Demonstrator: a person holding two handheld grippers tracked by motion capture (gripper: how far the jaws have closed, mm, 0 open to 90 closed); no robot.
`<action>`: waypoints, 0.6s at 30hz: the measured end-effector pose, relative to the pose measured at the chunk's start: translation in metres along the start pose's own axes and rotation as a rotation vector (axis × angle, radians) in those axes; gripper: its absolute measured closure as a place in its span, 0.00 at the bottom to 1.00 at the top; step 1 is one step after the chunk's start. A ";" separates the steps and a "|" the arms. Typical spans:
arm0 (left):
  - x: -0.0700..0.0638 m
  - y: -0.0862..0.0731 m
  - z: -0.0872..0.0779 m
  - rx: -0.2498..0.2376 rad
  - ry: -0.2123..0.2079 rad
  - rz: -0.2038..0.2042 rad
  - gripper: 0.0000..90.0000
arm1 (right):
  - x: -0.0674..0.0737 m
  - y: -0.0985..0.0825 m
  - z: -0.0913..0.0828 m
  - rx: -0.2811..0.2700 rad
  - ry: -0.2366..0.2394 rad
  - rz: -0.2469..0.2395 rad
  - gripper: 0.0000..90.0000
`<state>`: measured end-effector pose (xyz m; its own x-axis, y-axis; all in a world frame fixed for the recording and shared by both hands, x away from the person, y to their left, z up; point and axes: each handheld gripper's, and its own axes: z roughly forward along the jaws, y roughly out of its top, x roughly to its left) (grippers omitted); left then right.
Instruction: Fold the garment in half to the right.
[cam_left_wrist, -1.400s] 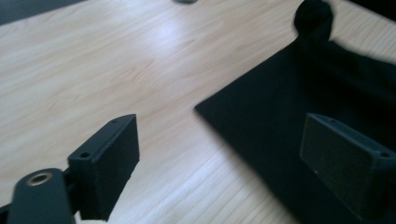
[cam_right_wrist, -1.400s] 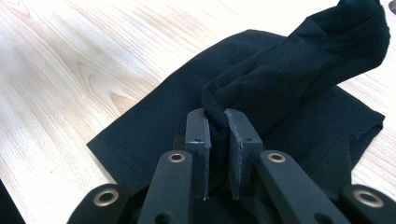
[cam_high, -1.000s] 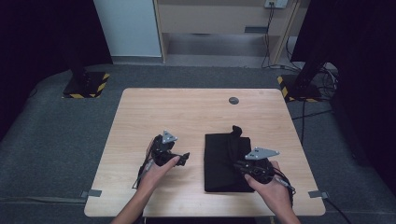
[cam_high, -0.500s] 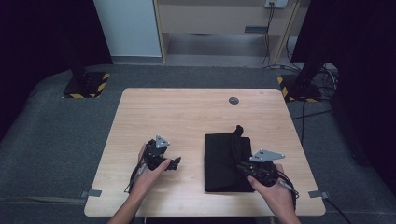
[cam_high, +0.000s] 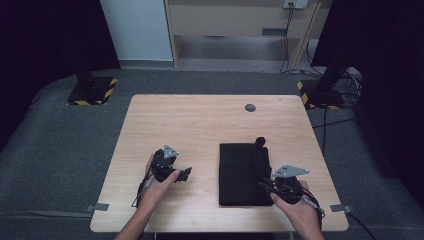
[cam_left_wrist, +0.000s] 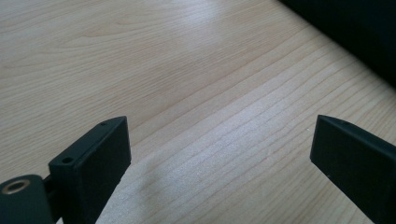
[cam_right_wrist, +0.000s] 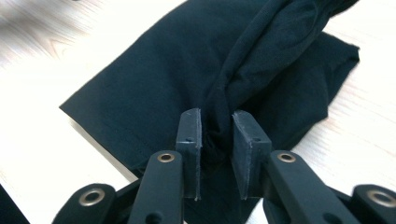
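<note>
Fig., high view, L to R. Left gripper (cam_high: 186, 174) rests low on the bare wooden table (cam_high: 200, 125), jaws spread wide w/ nothing between them; the left gripper view has only wood grain between the two black pads.

Black folded cloth (cam_high: 240, 172) lies flat on the table's right half, a short tail sticking out at its far edge. Right gripper (cam_high: 264, 184) sits at the cloth's near-right part. In the right gripper view a raised ridge of fabric (cam_right_wrist: 219, 121) runs between the pads (cam_right_wrist: 189, 135); the jaws have just been opening a little, so the pinch looks loose, w/ a slim gap showing beside one pad.

Risks, as judged from here:
- Ridge slips out if the right hand lifts now; cause: slack pinch on thin, soft fabric.
- Fold undoes or skews; cause: only one layer caught, left gripper too far off to steady the cloth.
- Whole cloth drags across the table; cause: pulling sideways w/o a hold-down.
</note>
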<state>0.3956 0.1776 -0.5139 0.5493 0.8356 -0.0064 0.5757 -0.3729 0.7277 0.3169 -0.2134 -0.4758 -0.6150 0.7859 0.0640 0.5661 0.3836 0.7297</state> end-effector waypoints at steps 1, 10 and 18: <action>0.001 0.000 0.000 -0.002 0.000 -0.003 0.05 | -0.001 -0.001 0.000 0.000 0.001 0.007 0.82; -0.001 -0.002 0.003 0.011 -0.003 0.002 0.05 | -0.008 -0.008 -0.002 0.007 0.003 0.027 0.81; -0.002 -0.003 0.003 0.012 -0.003 0.004 0.05 | -0.012 -0.009 -0.014 -0.008 0.003 0.046 0.78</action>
<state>0.3950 0.1758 -0.5180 0.5534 0.8329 -0.0061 0.5812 -0.3809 0.7191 0.3118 -0.2332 -0.4734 -0.5901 0.8012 0.0994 0.5892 0.3431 0.7315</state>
